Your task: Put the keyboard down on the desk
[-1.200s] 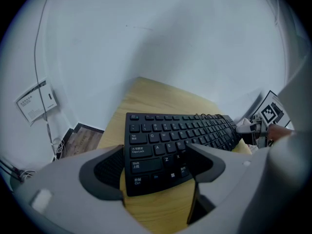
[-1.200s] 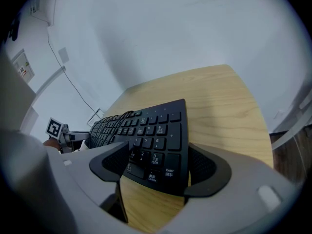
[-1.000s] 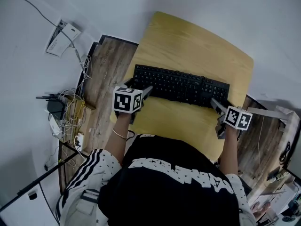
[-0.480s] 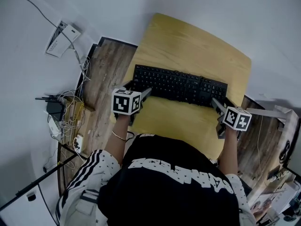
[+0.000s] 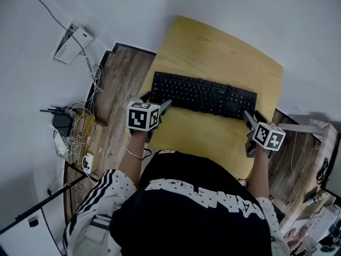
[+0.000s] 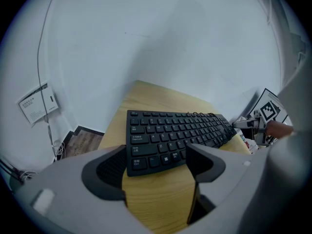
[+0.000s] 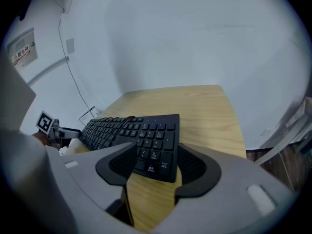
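Note:
A black keyboard (image 5: pixel 202 95) lies flat across the light wooden desk (image 5: pixel 213 47). My left gripper (image 5: pixel 156 100) is at its near left corner, jaws wide apart. In the left gripper view the keyboard (image 6: pixel 175 133) has its left end between the open jaws of that gripper (image 6: pixel 156 162), with no pad pressing it. My right gripper (image 5: pixel 254 116) sits at the keyboard's right end. In the right gripper view the number-pad corner of the keyboard (image 7: pixel 146 133) lies between the jaws of that gripper (image 7: pixel 155 167), which are closing, with a gap still showing at the pads.
White walls bound the desk's far side. A tangle of cables and a router (image 5: pixel 69 127) lie on the wooden floor (image 5: pixel 120 84) to the left. A white rack (image 5: pixel 314 129) stands right of the desk. The person's black shirt (image 5: pixel 197 207) fills the near side.
The keyboard has shifted slightly toward the far side of the desk. Both grippers stay at its ends, almost where they were.

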Tool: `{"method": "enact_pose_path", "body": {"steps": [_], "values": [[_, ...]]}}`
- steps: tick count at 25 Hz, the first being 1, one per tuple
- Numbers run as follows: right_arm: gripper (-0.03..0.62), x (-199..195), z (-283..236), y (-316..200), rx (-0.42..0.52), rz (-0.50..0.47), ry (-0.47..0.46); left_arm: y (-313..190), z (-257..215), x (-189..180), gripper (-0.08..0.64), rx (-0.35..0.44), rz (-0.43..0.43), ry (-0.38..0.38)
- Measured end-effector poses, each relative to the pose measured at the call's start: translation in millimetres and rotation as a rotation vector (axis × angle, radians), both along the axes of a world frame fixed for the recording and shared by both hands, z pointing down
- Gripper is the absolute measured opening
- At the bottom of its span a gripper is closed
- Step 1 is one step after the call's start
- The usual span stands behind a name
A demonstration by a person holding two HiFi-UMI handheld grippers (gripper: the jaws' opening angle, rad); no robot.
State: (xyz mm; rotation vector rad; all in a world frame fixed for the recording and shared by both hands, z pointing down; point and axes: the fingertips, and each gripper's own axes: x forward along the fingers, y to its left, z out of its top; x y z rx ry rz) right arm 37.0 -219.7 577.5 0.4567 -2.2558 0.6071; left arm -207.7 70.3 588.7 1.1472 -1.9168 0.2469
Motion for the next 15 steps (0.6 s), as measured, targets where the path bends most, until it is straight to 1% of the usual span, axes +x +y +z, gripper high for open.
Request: {"method": "enact_pose_path", "body": {"steps": [2,4,5,6,8,11,13,15], "values": [[0.18,0,-4,3,-0.004,-0.006,-0.02,1,-1,2,0.383,0.001,0.002,-0.005],[0.17,-3,-7,8,-0.014,-0.014,-0.039,3,-2,3,0.381,0.006,0.005,-0.007],[0.153,-5,-8,11,-0.015,-0.02,-0.044,3,-3,4,0.373,0.01,0.007,-0.007],[0.146,-6,-9,14,-0.014,-0.027,-0.047,3,-4,5,0.327,0.014,0.01,-0.007],[0.135,-9,-10,18,-0.014,-0.036,-0.055,3,-6,9,0.307,0.018,0.017,-0.008],[0.103,-11,-13,21,-0.006,-0.04,-0.065,2,-6,16,0.3,0.02,0.031,-0.007],[0.095,-10,-16,22,0.0,-0.037,-0.072,3,-8,19,0.265,0.028,0.034,-0.011],[0.074,-9,-18,21,0.009,-0.029,-0.078,3,-10,21,0.228,0.038,0.033,-0.017]]}}
